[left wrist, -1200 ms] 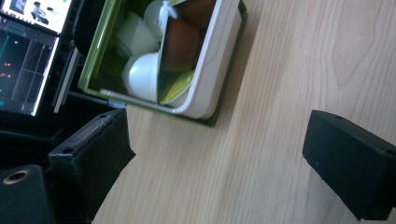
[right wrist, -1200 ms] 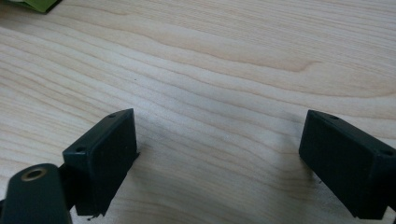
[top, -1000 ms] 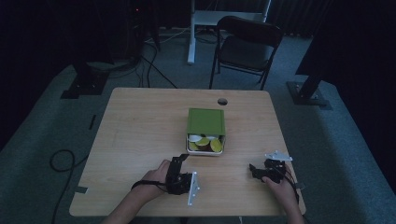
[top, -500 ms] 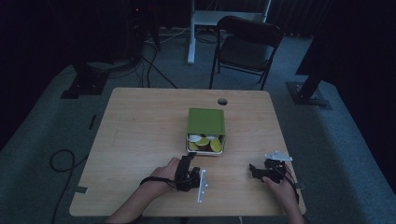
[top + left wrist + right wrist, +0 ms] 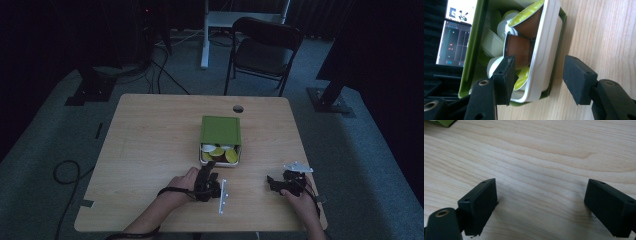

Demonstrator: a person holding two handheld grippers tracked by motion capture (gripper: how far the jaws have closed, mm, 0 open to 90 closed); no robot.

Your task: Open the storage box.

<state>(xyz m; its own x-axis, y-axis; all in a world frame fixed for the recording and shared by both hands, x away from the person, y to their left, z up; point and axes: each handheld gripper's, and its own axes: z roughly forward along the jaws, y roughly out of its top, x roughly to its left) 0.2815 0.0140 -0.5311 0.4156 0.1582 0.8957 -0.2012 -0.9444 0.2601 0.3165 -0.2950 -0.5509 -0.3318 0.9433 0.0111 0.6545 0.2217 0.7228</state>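
A green box [image 5: 220, 131] lies mid-table with a white tray [image 5: 219, 161] slid partly out toward the person. The tray [image 5: 547, 52] holds several coffee capsules [image 5: 520, 48], brown with yellow-green or white lids. My left gripper [image 5: 209, 172] is open just in front of the tray's near end. In the left gripper view its jaws straddle the tray's rim, one over the capsules, one over bare wood. My right gripper [image 5: 281, 184] rests open low over the table at the front right, with nothing between its jaws [image 5: 541, 207] but wood.
The wooden table [image 5: 150, 145] has a round cable hole [image 5: 238, 108] near its far edge. A black folding chair [image 5: 265, 50] stands behind the table. Cables [image 5: 67, 170] lie on the floor to the left. A corner of the green box [image 5: 444, 122] shows in the right gripper view.
My left gripper has moved right and forward across the table, ending up at the tray's open end. The right gripper has stayed where it was.
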